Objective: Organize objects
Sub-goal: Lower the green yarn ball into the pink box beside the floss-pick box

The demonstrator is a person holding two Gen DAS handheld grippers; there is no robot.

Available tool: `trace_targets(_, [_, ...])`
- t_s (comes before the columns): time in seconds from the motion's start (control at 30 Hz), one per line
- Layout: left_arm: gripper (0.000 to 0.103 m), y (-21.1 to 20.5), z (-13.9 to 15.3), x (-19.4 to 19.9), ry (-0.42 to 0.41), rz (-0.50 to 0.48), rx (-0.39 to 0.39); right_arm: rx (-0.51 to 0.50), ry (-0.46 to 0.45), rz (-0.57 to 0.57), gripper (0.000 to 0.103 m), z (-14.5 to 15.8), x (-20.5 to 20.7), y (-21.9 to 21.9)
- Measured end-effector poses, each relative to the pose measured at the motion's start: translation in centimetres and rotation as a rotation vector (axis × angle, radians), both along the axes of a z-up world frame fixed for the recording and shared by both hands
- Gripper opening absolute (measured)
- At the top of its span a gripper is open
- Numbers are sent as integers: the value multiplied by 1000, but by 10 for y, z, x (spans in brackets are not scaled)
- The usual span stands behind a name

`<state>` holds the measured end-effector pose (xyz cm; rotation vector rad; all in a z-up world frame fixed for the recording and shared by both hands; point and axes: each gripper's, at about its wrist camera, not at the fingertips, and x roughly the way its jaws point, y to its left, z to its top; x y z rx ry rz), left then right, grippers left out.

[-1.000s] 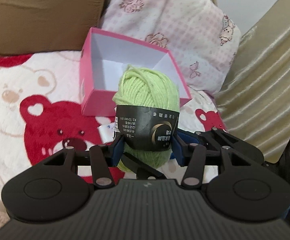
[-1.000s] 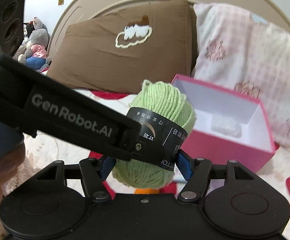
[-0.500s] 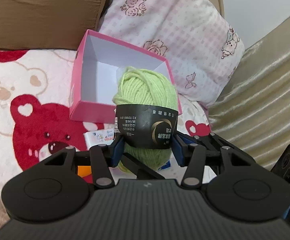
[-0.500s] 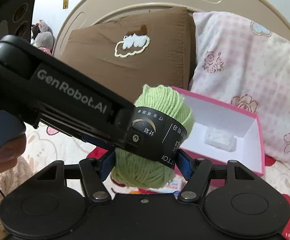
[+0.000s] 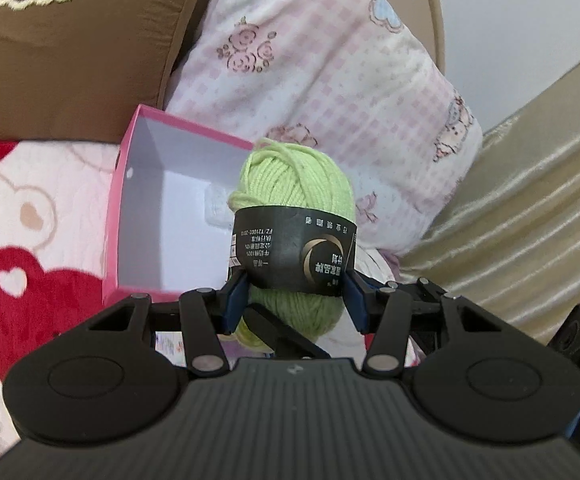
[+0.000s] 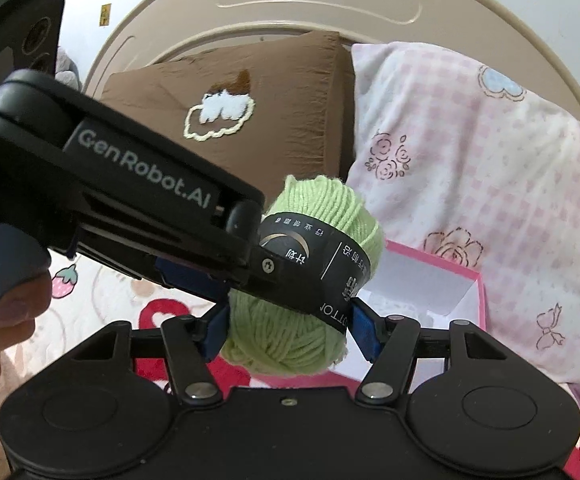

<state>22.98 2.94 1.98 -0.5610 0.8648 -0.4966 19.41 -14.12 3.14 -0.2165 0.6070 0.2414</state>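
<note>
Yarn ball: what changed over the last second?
Both grippers carried the green yarn ball closer to the open pink box, which now sits nearer in both views. The right gripper has just been closing on the yarn. The left gripper stayed clamped on it.

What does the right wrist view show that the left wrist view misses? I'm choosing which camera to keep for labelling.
Only the right wrist view shows the beige headboard, the person's hand on the left gripper's handle, and the strawberry print.

Only the left wrist view shows the gold curtain and the box's inner left wall.

Both show the green yarn ball, gripped by the left gripper and right gripper, plus the pink box, brown pillow and pink pillow.
</note>
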Motion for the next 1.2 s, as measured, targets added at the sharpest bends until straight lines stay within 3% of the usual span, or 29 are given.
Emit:
trace_targets(0.13, [50, -7, -1, 20, 11, 9, 39, 76, 7, -22, 67, -5, 20, -11])
trace_targets(0.37, [49, -21, -12, 58, 33, 1, 86, 95, 73, 3, 67, -10, 60, -30])
trace_targets(0.5, [49, -17, -30, 80, 71, 4, 72, 124, 124, 50, 67, -19, 85, -41])
trace_targets(0.6, [49, -13, -47, 87, 63, 12, 46, 178, 170, 53, 67, -25, 104, -48])
trace_targets(0.73, [49, -2, -70, 93, 64, 16, -10, 175, 208, 73, 67, -36, 123, -47])
trace_targets(0.83, [49, -5, -78, 97, 49, 5, 26, 157, 205, 73, 67, -47, 126, -43])
trace_targets(0.93, [49, -9, -84, 101, 29, 1, 63, 208, 200, 41, 67, -61, 130, -46])
trace_targets(0.97, [49, -11, -87, 104, 25, -2, 71, 214, 222, 85, 67, -66, 131, -48])
trace_targets(1.2, [49, -20, -115, 114, 31, 4, 98, 240, 252, 45, 67, -93, 145, -58])
